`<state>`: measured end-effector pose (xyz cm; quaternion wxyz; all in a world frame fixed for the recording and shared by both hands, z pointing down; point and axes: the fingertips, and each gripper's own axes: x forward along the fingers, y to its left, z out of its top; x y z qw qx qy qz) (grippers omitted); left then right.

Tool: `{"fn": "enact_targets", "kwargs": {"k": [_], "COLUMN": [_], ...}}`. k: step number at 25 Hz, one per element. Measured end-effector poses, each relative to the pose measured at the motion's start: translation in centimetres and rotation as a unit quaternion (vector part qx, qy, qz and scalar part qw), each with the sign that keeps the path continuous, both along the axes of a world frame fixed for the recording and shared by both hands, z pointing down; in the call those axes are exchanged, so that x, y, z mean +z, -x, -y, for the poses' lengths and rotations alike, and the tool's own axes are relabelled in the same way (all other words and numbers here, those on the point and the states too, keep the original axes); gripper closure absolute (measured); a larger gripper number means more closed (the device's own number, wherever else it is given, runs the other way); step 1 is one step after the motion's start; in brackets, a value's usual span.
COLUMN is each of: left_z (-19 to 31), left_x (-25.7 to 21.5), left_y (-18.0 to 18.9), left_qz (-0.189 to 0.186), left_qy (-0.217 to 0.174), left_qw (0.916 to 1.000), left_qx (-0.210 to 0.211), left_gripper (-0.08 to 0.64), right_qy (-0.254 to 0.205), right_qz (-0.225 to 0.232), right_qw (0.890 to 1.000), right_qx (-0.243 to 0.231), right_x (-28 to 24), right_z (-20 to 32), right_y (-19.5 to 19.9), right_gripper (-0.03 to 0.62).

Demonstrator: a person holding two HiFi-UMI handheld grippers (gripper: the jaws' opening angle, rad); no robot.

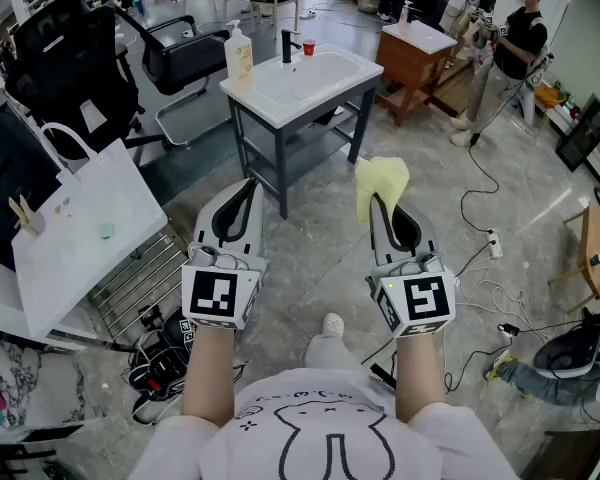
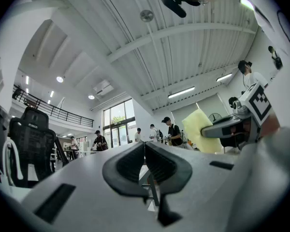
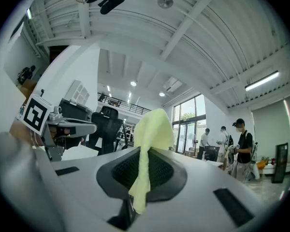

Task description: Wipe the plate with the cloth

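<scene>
The cloth is pinched in the right gripper; the left gripper is ranged alongside at its left, with the sink stand ahead of both.

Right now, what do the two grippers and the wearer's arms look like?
Both the left gripper and right gripper have pale grey bodies, black tapered jaw linings and a white cube bearing black square markers. The person wears a white short-sleeved T-shirt with a black line drawing.
</scene>
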<state>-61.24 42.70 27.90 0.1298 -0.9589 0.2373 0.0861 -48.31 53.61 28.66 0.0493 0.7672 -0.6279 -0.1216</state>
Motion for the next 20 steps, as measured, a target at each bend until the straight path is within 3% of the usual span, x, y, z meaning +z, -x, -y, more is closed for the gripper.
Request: {"fn": "enact_targets", "kwargs": {"k": [1,3,6,13,20], "left_z": [0.1,0.6,1.6,3.1,6.0], "left_x": [0.2,0.4,0.4,1.4,2.0], "left_y": [-0.9,-2.3,-3.0,-4.3,-9.1], "left_qz": [0.000,0.000,0.006,0.022,0.032], "left_qy": [0.008,0.016,0.002,0.020,0.022], "left_qw": [0.9999,0.9998,0.9998,0.9993,0.9988], "left_qx": [0.008,0.009,-0.019,-0.023,-0.029], "left_gripper": [0.549,0.169,0.135,0.130,0.130], "right_qy": [0.000,0.000,-0.004,-0.003,-0.004], "right_qz": [0.003,0.007,0.002,0.006,0.019], "right_qw": [1.000,1.000,1.000,1.000,1.000], "right_qx": [0.000,-0.001,-0.002,-0.002,-0.008], "right_x": [0.0,0.0,-0.2,0.7,1.1], "right_z": [0.3,0.8,1.5,2.7,5.3], "right_y": [-0.7,-2.0,-3.1,-4.5,-9.0], "right_gripper": [0.555,0.555,0.555,0.555,0.555]}}
